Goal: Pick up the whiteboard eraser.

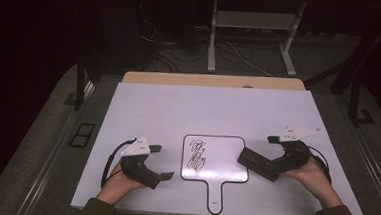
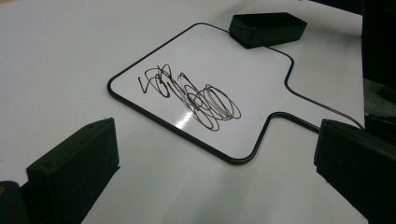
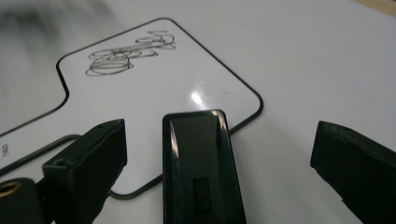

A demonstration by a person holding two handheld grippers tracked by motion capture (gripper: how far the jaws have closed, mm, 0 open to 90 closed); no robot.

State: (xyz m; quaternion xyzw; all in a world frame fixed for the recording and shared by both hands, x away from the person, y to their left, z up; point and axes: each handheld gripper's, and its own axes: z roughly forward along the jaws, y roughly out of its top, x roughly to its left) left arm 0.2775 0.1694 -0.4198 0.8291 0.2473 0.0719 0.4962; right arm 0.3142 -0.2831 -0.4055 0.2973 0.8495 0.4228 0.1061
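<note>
Paddle-shaped whiteboard [image 1: 215, 161], scribble [image 1: 197, 155] on it, lies mid-table between my grippers. Black eraser [image 1: 258, 163] rests across its right edge, between my right gripper's [image 1: 270, 155] spread jaws, untouched. My left gripper [image 1: 161, 162] gapes empty beside the board's left edge. The right gripper view shows embossed lettering on the eraser [image 3: 201, 170].

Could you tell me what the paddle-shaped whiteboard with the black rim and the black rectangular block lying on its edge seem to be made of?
The paddle-shaped whiteboard looks like glossy coated board or plastic: light glints off its white face around the dark scribble.

The black rectangular block looks like moulded plastic with a shiny top and embossed lettering; probably an eraser, though its underside is hidden.
</note>
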